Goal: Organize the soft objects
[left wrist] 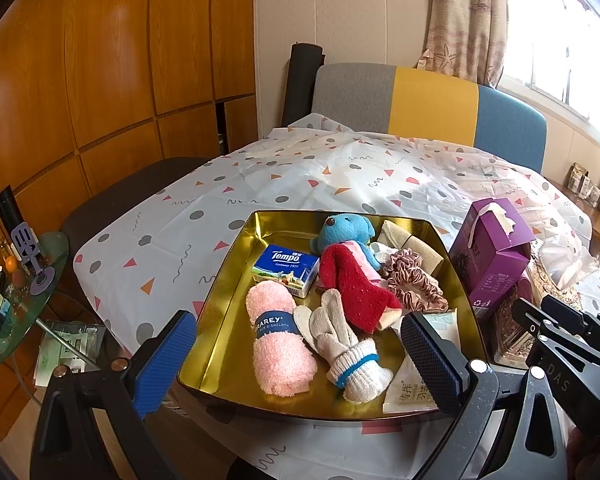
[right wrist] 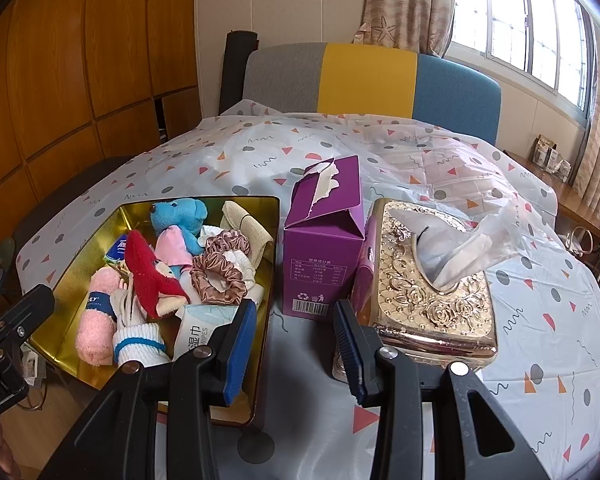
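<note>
Okay, your left gripper (left wrist: 300, 354) gapes wide and empty over the near end of the tin (left wrist: 224, 344); pink towel (left wrist: 278, 344) and white sock (left wrist: 350, 354) lie between its fingers. Your right gripper (right wrist: 296, 344) is moderately spread, empty, above tablecloth (right wrist: 540, 340), tin left, purple box (right wrist: 324, 240) ahead.

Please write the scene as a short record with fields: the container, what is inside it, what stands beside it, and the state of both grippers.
container: gold tin tray
inside: blue teddy, red sock, pink dishcloth roll, Tempo tissue pack, scrunchie
beside: purple carton, gold tissue box
left gripper: open, empty
right gripper: open, empty
</note>
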### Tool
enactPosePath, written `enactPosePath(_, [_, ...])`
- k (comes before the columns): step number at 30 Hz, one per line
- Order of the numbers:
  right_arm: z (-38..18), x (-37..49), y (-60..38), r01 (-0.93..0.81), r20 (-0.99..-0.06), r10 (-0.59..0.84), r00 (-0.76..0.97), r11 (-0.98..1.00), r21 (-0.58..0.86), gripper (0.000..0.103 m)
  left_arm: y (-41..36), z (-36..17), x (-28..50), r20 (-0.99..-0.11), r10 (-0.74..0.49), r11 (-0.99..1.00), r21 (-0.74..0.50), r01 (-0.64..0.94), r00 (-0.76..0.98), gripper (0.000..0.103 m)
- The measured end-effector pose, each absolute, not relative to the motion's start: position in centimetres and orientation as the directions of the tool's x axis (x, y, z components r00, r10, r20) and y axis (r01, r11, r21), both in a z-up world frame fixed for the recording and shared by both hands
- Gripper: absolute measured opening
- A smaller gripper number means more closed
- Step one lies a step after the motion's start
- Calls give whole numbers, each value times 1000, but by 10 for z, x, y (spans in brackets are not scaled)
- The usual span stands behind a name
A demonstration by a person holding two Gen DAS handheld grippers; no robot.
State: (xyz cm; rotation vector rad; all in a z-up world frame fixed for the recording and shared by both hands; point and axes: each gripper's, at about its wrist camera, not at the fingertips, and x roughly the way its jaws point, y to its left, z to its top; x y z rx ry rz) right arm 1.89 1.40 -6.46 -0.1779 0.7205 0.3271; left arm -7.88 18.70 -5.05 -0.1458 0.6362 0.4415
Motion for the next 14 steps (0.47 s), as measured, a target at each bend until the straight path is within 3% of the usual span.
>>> enactPosePath(14, [-64, 17, 12, -354, -667, 238, 707, 934, -42, 40, 192, -52, -81, -599, 365, 892, 6, -452, 713, 99])
